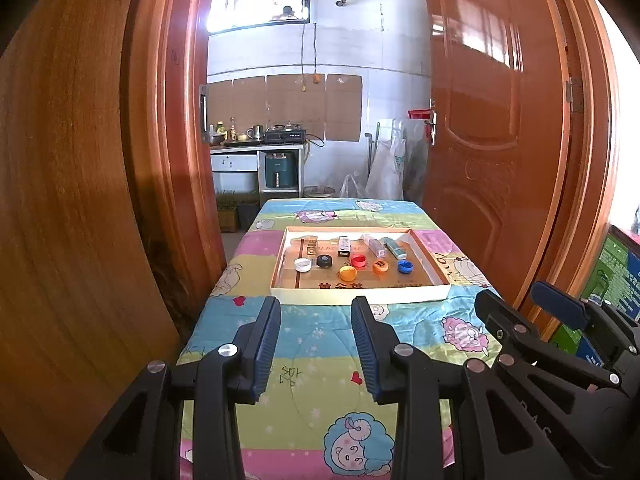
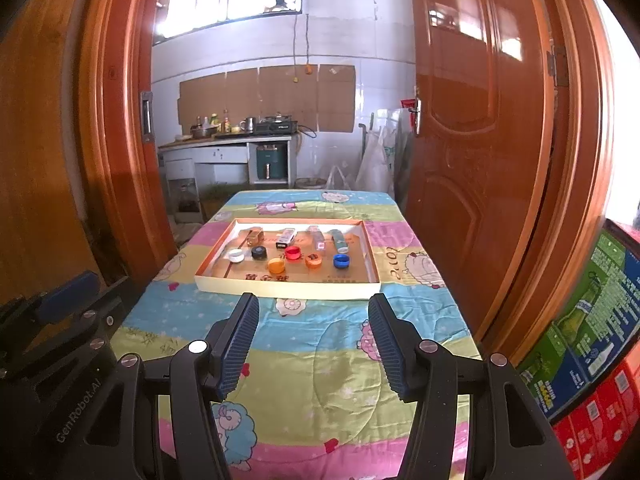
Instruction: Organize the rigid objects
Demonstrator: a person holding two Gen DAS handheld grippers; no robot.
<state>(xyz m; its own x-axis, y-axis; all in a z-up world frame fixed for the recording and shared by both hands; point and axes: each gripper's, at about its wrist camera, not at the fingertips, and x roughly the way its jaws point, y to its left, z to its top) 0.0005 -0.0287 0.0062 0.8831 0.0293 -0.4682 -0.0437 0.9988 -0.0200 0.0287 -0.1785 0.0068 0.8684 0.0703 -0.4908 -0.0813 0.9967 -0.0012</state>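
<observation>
My left gripper [image 1: 316, 344] and right gripper [image 2: 312, 340] both wide, empty; shallow white-rimmed cardboard tray [image 2: 280, 289] of coloured plastic bottle caps [image 2: 276, 266] straight ahead, mid-tabletop; left slightly nearer.

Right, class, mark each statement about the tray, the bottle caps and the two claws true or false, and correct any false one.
1. Both claws are open and hold nothing. True: the left claw and right claw hover over the quilt, short of the tray.
2. The blue cap lies at the tray's right end of the cap row. True.
3. The white cap sits on the quilt outside the tray. False: it lies inside the tray, at the left end.
4. The small boxes lie nearer the claws than the caps. False: the boxes lie behind the caps.
5. The black cap is beside the white cap. True.
</observation>
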